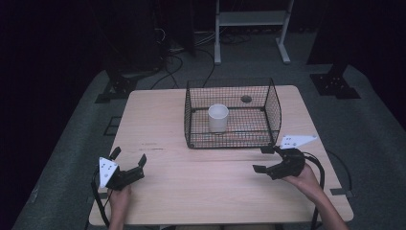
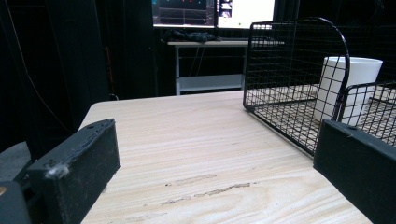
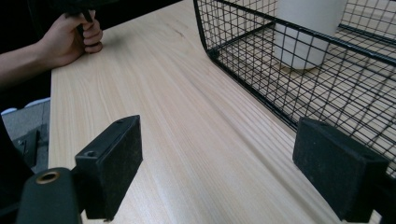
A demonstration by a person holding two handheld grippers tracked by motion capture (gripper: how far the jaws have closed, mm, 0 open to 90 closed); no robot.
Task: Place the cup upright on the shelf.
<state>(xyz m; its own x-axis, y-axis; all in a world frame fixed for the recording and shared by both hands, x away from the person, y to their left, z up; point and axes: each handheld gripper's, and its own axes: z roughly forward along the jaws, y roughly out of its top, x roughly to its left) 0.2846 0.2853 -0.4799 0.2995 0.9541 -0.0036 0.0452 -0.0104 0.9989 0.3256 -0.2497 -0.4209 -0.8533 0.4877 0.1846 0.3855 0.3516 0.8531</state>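
a wire basket (image 1: 233, 114) stands on the far middle of the wooden surface (image 1: 167, 167), and a white cup (image 1: 218, 117) stands upright inside it, toward its left half, apart from the walls. the left gripper (image 1: 128, 158) rests low at the near left of the surface, held by the left hand (image 1: 118, 196), well apart from the basket; its jaws stand wide open with nothing between them, and in the left gripper view they frame bare wood, with the basket (image 2: 299, 88) and the cup (image 2: 348, 86) off to the right behind the mesh. the right gripper (image 1: 263, 159) sits near the basket's near right corner, just beside it, held by the right hand (image 1: 304, 179), with its grey plate (image 1: 297, 141) on top. its jaws are also apart and hold nothing; in the right gripper view they straddle bare surface (image 3: 187, 140), the right jaw lying just at the basket's bottom rail (image 3: 261, 88), though whether it touches the wire i cannot tell. the cup (image 3: 308, 28) shows through the mesh beyond that rail, standing on the basket's floor. the left hand (image 3: 70, 39) shows at the far edge of that view, closed round its gripper's handle. behind the surface stand dark stands and a pale frame on a grey floor (image 1: 364, 134), and lit screens (image 2: 212, 11) show in the left gripper view.
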